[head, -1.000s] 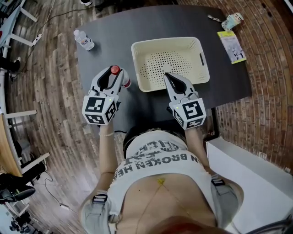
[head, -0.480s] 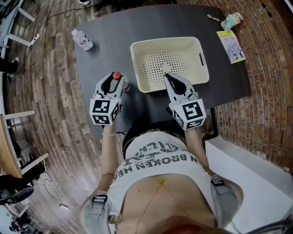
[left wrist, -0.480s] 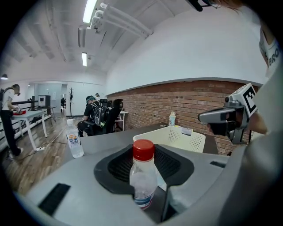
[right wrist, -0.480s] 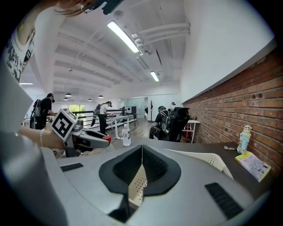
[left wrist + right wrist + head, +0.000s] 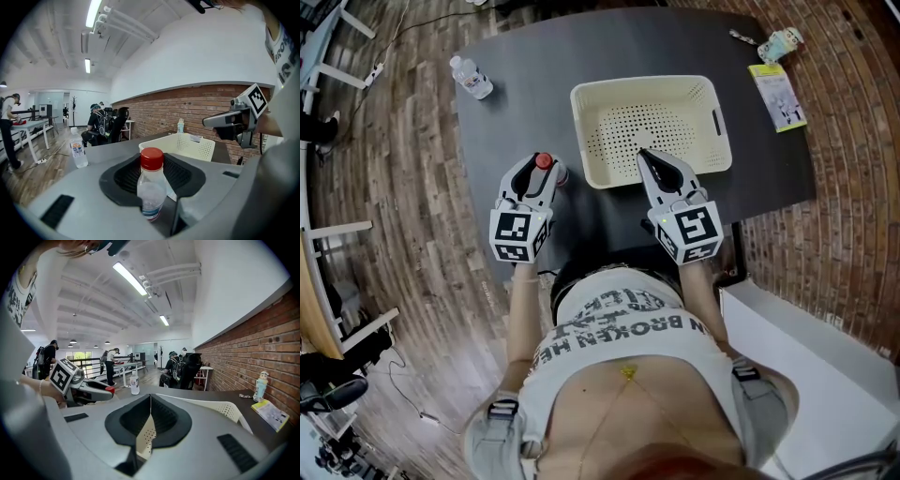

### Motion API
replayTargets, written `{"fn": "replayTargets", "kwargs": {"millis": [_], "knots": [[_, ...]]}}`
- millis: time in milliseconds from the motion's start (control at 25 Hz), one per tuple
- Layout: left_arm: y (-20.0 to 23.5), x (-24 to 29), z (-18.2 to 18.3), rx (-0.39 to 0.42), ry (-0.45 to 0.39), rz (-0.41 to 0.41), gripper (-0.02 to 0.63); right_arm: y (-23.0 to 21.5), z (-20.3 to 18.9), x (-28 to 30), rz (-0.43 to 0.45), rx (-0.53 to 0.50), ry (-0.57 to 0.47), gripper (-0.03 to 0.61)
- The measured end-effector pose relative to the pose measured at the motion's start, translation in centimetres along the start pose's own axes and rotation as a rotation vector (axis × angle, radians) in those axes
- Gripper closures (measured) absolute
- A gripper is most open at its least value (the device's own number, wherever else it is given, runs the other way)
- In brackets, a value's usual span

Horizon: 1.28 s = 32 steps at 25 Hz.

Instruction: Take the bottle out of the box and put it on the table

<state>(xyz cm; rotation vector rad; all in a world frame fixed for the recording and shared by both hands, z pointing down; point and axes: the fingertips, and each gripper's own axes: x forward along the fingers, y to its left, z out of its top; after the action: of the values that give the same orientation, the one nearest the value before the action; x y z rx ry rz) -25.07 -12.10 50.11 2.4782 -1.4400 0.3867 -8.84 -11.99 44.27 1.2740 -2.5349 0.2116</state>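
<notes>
A clear water bottle (image 5: pixel 547 167) with a red cap stands upright between the jaws of my left gripper (image 5: pixel 540 174), which is shut on it, just left of the cream perforated basket (image 5: pixel 647 82) on the dark table (image 5: pixel 525 66). In the left gripper view the bottle (image 5: pixel 151 187) fills the gap between the pads, and its base is hidden. My right gripper (image 5: pixel 646 156) is shut on the basket's near rim. A strip of the perforated wall (image 5: pixel 145 437) shows in the slit between its jaws. The basket looks empty.
A second water bottle (image 5: pixel 472 78) stands at the table's far left corner. A small bottle (image 5: pixel 780 42) and a yellow booklet (image 5: pixel 776 96) lie at the far right. The table's near edge is close behind both grippers. People sit and stand in the room beyond.
My left gripper has sunk toward the table with the bottle, keeping just left of the basket. The right gripper and the basket have not moved.
</notes>
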Motion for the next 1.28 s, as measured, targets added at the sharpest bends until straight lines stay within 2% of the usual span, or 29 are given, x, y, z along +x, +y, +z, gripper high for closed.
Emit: {"fn": "replayTargets", "kwargs": {"millis": [520, 1280], "knots": [[-0.18, -0.23, -0.21, -0.035, -0.032, -0.024, 0.463, 0.24, -0.42, -0.11, 0.0, 0.004, 0.007, 0.569], [-0.14, -0.26, -0.28, -0.035, -0.037, -0.02, 0.463, 0.47, -0.52, -0.3, -0.003, -0.002, 0.011, 0.569]]}}
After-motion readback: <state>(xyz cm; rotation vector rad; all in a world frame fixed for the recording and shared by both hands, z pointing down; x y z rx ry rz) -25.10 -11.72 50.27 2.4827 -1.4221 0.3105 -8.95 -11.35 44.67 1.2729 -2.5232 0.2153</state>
